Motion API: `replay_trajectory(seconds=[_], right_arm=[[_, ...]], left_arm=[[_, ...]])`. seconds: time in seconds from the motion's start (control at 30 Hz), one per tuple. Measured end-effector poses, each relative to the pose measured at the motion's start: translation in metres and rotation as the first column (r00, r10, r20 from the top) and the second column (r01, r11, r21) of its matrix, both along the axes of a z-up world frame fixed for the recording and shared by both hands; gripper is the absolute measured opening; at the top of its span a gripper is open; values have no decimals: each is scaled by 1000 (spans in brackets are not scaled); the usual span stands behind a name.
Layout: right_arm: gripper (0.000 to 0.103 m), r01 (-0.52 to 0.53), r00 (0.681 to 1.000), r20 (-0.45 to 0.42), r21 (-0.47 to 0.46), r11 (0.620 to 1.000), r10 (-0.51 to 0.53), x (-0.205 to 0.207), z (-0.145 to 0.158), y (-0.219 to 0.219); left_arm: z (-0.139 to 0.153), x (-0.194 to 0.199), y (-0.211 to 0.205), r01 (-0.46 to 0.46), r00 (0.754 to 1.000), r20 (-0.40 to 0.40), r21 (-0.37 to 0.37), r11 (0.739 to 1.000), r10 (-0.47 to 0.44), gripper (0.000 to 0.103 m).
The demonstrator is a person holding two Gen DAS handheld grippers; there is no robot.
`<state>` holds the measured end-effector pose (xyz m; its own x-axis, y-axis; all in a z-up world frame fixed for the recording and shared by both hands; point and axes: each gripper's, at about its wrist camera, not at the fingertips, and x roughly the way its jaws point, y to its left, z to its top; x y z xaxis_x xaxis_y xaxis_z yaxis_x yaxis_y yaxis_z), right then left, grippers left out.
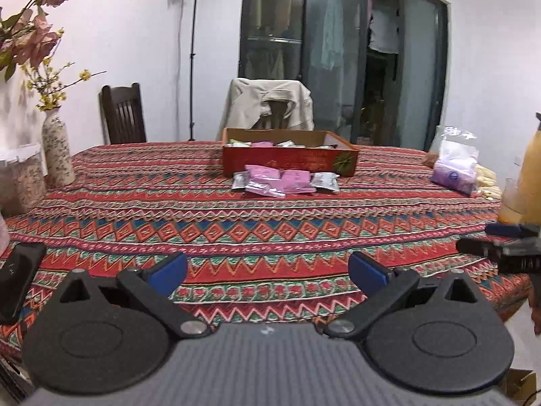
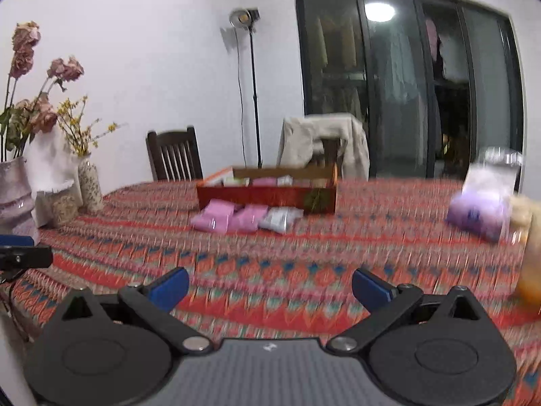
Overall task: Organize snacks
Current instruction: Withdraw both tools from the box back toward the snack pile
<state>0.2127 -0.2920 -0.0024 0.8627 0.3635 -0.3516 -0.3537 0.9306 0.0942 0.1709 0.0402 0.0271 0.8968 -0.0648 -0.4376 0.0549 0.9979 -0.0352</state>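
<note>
Two grippers hover over the near edge of the table, both released with their blue fingertips spread wide and nothing between them: the left gripper (image 1: 267,270) in its own sharp view, the right gripper (image 2: 270,286) in its own view, which is smeared by motion blur. Only the left wrist view shows a black device (image 1: 18,275) lying on the patterned tablecloth (image 1: 270,230) at the near left, and it catches the right gripper from the side at its right edge, beside an orange bottle (image 1: 531,172). Only the right wrist view takes in a large grey vase (image 2: 15,193) of dried pink flowers; the left gripper's blue tip pokes in at its left edge. No writing can be read on anything: print on the snack packets is too small or blurred, and the red box (image 1: 289,160) carries only a leaf-like motif on its front right corner. This open box stands at the far middle of the table and holds a few packets, pink and pale ones just showing above its wall. Touching its front wall lies a loose heap of snack packets (image 1: 285,182), pink ones in the middle with a silvery one at each end. Well to the right sits a purple tissue pack (image 1: 453,176) inside a clear plastic bag. A speckled vase (image 1: 57,150) with yellow sprigs stands at the left
</note>
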Motion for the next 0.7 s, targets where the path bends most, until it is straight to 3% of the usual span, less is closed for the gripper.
replay_trajectory(seconds=[0.1, 0.37, 0.57, 0.7], right_arm=[[103, 2, 999, -48, 5, 1000, -2, 0, -17, 1], [103, 19, 998, -61, 11, 1000, -18, 9, -24, 2], [103, 42, 995, -90, 13, 999, -41, 37, -27, 3], [103, 45, 993, -106, 6, 999, -44, 67, -23, 9]], left_arm=[[1, 2, 4, -7, 1000, 7, -19, 1000, 7, 103], [-8, 27, 6, 3, 1000, -29, -27, 1000, -4, 103], [-14, 73, 3, 12, 998, -62, -29, 1000, -14, 103], [-15, 122, -3, 35, 996, -88, 18, 999, -34, 103]])
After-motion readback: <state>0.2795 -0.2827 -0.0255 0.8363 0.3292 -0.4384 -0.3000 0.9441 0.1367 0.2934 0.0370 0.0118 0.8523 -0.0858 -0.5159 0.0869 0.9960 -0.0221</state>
